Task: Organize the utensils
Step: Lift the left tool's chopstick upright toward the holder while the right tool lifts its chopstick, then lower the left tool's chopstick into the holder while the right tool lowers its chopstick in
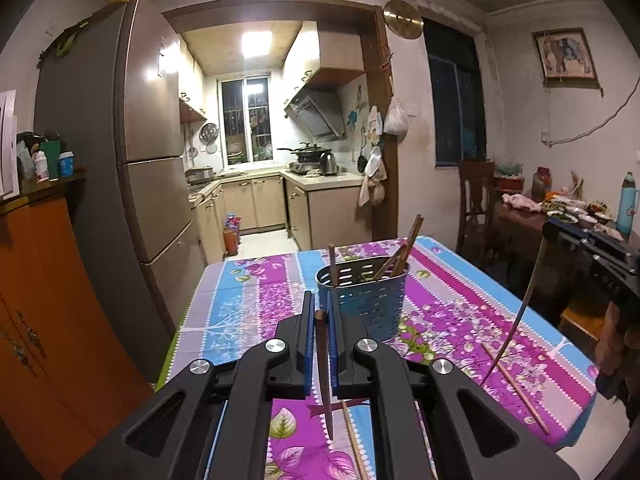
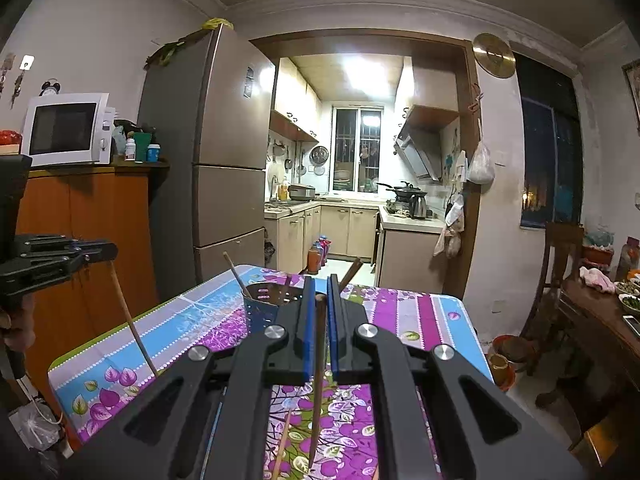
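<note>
A perforated metal utensil holder [image 1: 364,300] stands on the flowered tablecloth [image 1: 248,300] with several chopsticks in it. My left gripper [image 1: 320,300] is shut on a dark chopstick [image 1: 325,380] that hangs tip down, just in front of the holder. At the right edge, my right gripper [image 1: 554,228] pinches another chopstick [image 1: 520,312] above the table. In the right wrist view, my right gripper [image 2: 319,284] is shut on its brown chopstick [image 2: 317,380]. The holder [image 2: 260,308] sits partly hidden behind it. The left gripper [image 2: 106,250] carries its chopstick [image 2: 132,328] at the left.
Loose chopsticks [image 1: 516,388] [image 1: 352,440] lie on the cloth; another loose chopstick [image 2: 284,440] shows below the right gripper. An orange cabinet [image 1: 48,300] and a tall fridge [image 1: 120,160] stand left. A wooden chair [image 1: 474,204] and a table with dishes [image 1: 560,208] stand right.
</note>
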`<state>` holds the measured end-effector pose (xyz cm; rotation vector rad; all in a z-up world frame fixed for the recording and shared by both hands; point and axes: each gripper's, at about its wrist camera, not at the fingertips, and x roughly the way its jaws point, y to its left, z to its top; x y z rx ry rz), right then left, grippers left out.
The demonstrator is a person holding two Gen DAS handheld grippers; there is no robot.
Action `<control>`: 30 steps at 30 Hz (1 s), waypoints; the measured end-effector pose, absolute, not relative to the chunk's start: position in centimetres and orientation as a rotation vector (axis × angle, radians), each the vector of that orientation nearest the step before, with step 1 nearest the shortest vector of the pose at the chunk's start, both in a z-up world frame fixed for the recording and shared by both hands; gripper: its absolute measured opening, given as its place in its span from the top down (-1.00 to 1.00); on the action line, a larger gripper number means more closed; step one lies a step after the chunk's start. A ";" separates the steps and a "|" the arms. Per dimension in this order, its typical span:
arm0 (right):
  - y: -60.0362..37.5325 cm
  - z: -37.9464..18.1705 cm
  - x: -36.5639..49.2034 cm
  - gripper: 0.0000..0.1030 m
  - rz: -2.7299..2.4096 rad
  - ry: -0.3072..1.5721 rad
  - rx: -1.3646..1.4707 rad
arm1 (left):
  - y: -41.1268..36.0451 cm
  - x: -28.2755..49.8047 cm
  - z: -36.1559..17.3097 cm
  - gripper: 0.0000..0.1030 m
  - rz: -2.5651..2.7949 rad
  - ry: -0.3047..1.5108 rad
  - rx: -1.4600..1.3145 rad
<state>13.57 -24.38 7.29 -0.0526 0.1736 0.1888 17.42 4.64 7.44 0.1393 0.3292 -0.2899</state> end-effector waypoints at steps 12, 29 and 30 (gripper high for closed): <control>-23.2 7.8 15.2 0.91 0.223 0.199 -0.047 | 3.5 19.5 6.7 0.86 -0.183 0.349 0.206; -22.3 11.2 19.4 0.91 0.231 0.186 -0.046 | 2.7 21.5 6.4 0.86 -0.100 0.331 0.279; -22.3 11.5 19.5 0.91 0.229 0.183 -0.047 | 2.7 21.5 6.4 0.86 -0.098 0.330 0.280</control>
